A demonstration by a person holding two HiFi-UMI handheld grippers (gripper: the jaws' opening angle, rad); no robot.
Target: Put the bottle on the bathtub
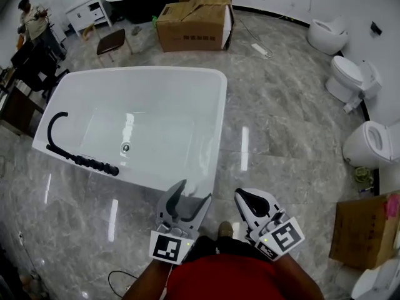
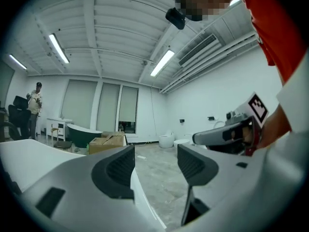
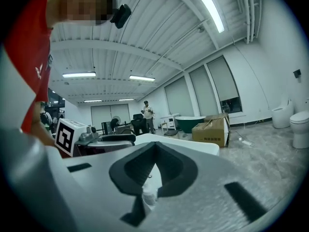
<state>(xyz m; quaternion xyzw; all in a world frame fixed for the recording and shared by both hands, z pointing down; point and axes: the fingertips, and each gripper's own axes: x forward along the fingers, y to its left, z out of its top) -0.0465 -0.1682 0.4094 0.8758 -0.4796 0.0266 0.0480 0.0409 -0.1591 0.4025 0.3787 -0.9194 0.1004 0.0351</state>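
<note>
One white bathtub (image 1: 144,74) lies left-to-right on glossy marble floor (image 1: 281,117); left claw (image 1: 192,195) wide apart, right claw (image 1: 249,199) closed.

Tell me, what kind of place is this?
Probably a bathroom-fixtures showroom or storeroom: a white bathtub stands loose on the stone floor, toilets line one wall, and cardboard boxes sit about.

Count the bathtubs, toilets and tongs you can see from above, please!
Bathtubs: 2, white bathtub and dark bathtub
Toilets: 3, far toilet, middle toilet, near toilet; cut-off white shape at the bottom corner not counted
Tongs: 2, left tongs and right tongs
Total: 7
</note>
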